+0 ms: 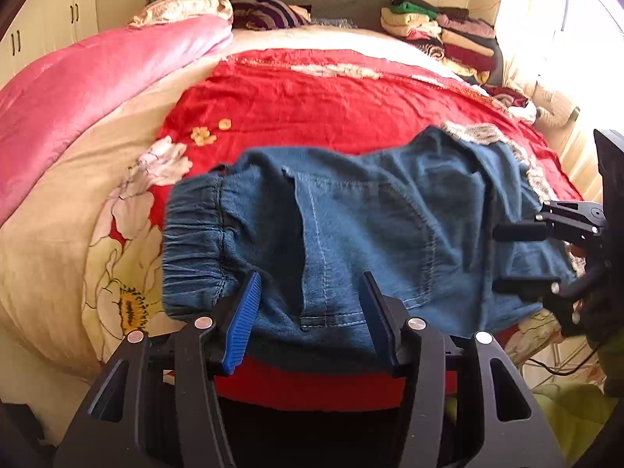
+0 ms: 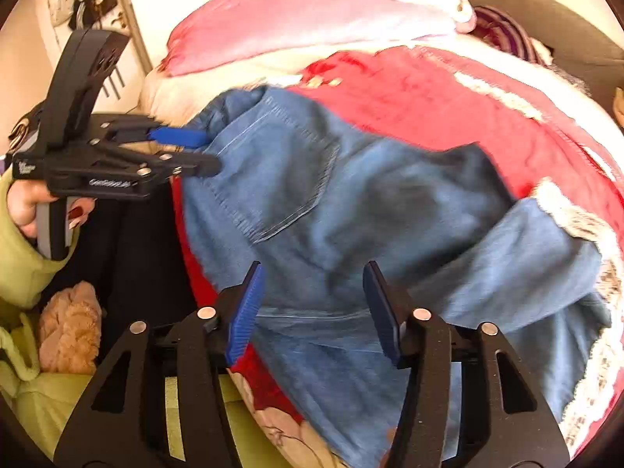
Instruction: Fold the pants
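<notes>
I'm looking down on a pair of blue denim pants with an elastic waistband (image 1: 351, 226), lying bunched across the red floral bedspread (image 1: 312, 97) near the front edge of the bed. The gathered waistband sits to the left in my left view, a back pocket faces up, and the legs trail off to the right over a lace-trimmed patch.

My left claw (image 1: 312, 312) hovers over the near edge of the denim, jaws about half apart with the cloth below them; I can't see the pads pressing on anything. In the right view the same claw (image 2: 195, 152) points at the waistband end, its blue pad and black finger spread, with a hand (image 2: 43, 210) in a lime-green sleeve on the grip.

My right claw (image 2: 312, 300) is over the seat and leg of the pants, jaws likewise parted and nothing clamped between them; that view is smeared with motion blur.

Beyond lie a pink satin quilt (image 1: 97, 78) and a stack of folded clothes (image 1: 440, 35) by the headboard.
</notes>
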Action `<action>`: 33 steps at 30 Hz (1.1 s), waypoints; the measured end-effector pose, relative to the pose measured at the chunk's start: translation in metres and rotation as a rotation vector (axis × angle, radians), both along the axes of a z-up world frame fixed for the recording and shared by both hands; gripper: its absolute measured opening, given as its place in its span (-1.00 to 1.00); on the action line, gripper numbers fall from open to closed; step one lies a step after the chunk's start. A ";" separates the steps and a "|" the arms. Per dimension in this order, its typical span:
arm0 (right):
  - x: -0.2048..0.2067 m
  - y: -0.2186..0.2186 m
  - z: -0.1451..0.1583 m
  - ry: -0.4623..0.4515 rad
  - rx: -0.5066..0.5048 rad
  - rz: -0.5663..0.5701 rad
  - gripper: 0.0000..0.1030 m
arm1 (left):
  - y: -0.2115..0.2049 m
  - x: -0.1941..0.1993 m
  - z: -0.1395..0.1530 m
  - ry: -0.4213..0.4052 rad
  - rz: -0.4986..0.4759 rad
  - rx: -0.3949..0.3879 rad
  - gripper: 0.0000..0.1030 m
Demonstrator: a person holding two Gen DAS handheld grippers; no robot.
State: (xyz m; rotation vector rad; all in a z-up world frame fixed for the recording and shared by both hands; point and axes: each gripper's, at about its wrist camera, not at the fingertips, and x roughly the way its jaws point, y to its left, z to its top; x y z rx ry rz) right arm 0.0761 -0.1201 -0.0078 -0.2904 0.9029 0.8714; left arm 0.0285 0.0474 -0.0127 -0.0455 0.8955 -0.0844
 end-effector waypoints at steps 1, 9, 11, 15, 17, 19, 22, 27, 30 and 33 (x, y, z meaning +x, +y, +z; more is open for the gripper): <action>0.002 -0.004 0.003 -0.009 0.004 -0.012 -0.03 | 0.000 -0.002 0.004 -0.012 0.001 -0.002 0.07; 0.008 -0.037 0.025 -0.086 0.023 -0.114 0.20 | -0.006 -0.011 0.026 -0.074 -0.008 -0.001 0.44; 0.011 -0.046 0.033 -0.113 0.026 -0.146 0.26 | -0.008 -0.012 0.029 -0.080 -0.015 0.001 0.47; 0.020 -0.062 0.046 -0.153 0.038 -0.207 0.38 | -0.016 -0.013 0.034 -0.093 -0.038 0.002 0.60; 0.023 -0.071 0.052 -0.174 0.042 -0.235 0.41 | -0.021 -0.014 0.036 -0.098 -0.051 -0.002 0.75; 0.026 -0.076 0.056 -0.187 0.045 -0.257 0.44 | -0.026 -0.013 0.038 -0.104 -0.069 -0.011 0.77; 0.031 -0.085 0.061 -0.205 0.048 -0.289 0.50 | -0.036 -0.010 0.041 -0.113 -0.095 -0.030 0.77; 0.047 -0.093 0.068 -0.222 0.030 -0.343 0.59 | -0.060 0.000 0.034 -0.097 -0.159 -0.093 0.77; 0.059 -0.096 0.069 -0.222 0.017 -0.363 0.60 | -0.078 0.011 0.025 -0.066 -0.203 -0.111 0.76; 0.080 -0.097 0.067 -0.204 -0.011 -0.380 0.61 | -0.091 0.021 0.016 -0.032 -0.242 -0.147 0.74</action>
